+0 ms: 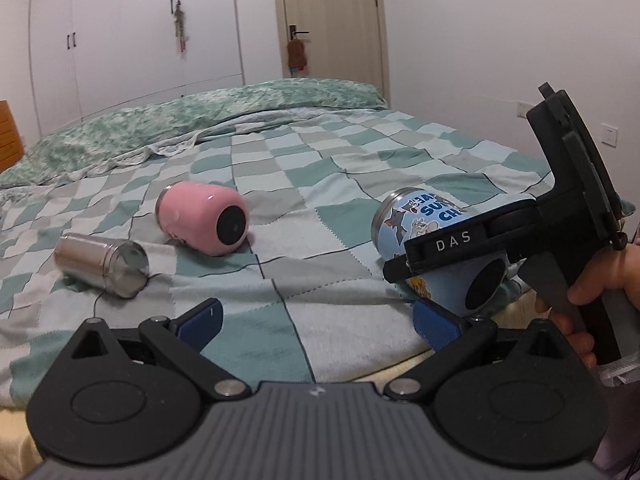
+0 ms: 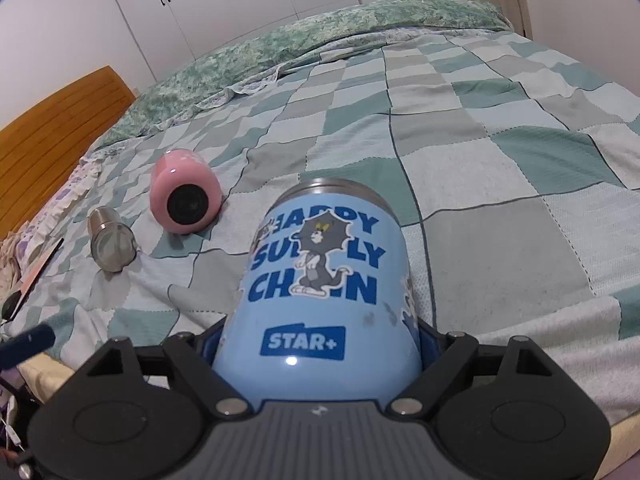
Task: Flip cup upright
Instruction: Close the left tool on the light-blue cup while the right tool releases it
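A light blue cartoon-print cup (image 2: 320, 292) lies on its side on the checked bedspread, its steel rim pointing away from me. My right gripper (image 2: 318, 344) is shut on the blue cup near its base; in the left wrist view the cup (image 1: 424, 220) and the right gripper (image 1: 412, 284) show at the right. My left gripper (image 1: 316, 320) is open and empty, low over the bed's front edge. A pink cup (image 1: 202, 218) and a steel cup (image 1: 102, 258) lie on their sides to the left.
The checked bedspread (image 1: 320, 160) covers the bed, with a green floral quilt (image 1: 180, 120) bunched at the far side. A wooden headboard (image 2: 52, 112) stands at the left. Wardrobes and a door line the far wall.
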Available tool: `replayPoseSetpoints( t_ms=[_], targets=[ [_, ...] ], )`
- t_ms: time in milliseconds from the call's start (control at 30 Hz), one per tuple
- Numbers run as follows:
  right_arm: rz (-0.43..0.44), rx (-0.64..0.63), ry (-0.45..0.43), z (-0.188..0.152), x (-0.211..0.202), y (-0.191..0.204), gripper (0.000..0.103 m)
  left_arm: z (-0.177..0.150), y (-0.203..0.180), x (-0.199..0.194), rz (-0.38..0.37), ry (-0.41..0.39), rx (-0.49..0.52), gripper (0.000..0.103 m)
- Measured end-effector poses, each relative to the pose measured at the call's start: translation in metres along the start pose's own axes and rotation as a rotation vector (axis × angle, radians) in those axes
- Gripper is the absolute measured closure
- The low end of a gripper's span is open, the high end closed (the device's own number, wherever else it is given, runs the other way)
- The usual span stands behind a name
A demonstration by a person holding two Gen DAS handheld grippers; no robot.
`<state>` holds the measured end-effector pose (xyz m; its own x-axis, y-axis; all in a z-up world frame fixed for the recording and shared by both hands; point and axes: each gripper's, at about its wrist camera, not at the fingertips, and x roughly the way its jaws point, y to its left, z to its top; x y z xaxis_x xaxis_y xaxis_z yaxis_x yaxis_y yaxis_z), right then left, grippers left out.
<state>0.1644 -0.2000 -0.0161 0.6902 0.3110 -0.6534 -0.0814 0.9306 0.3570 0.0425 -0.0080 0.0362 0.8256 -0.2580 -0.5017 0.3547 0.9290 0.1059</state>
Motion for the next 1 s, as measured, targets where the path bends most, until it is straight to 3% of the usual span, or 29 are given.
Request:
replayPoseSetpoints(
  t_ms=[133,200,400,533,800,1000],
  targets=[
    [0.02,-0.031,0.002,0.002,-0.003,0.001,0.013,0.001,-0.004,-0.004,0.039,0.009,-0.023,0.0],
    [0.064,-0.037,-0.023,0.002,-0.015,-0.004,0.002,0.003,-0.005,-0.005,0.065,0.013,-0.036,0.0],
    [0.141,-0.102,-0.226,0.005,-0.07,-0.033,0.0,0.024,-0.012,0.0,0.062,0.029,-0.066,0.0],
    [0.12,-0.074,-0.31,0.009,-0.085,-0.071,0.0,0.048,-0.026,0.018,0.023,0.059,-0.093,0.0],
    [0.029,-0.093,-0.383,0.008,-0.077,-0.121,0.0,0.086,-0.052,0.074,-0.05,0.186,-0.211,0.0],
    [-0.004,-0.091,-0.416,0.008,-0.07,-0.138,0.0,0.097,-0.066,0.127,-0.009,0.349,-0.264,0.0]
  ],
)
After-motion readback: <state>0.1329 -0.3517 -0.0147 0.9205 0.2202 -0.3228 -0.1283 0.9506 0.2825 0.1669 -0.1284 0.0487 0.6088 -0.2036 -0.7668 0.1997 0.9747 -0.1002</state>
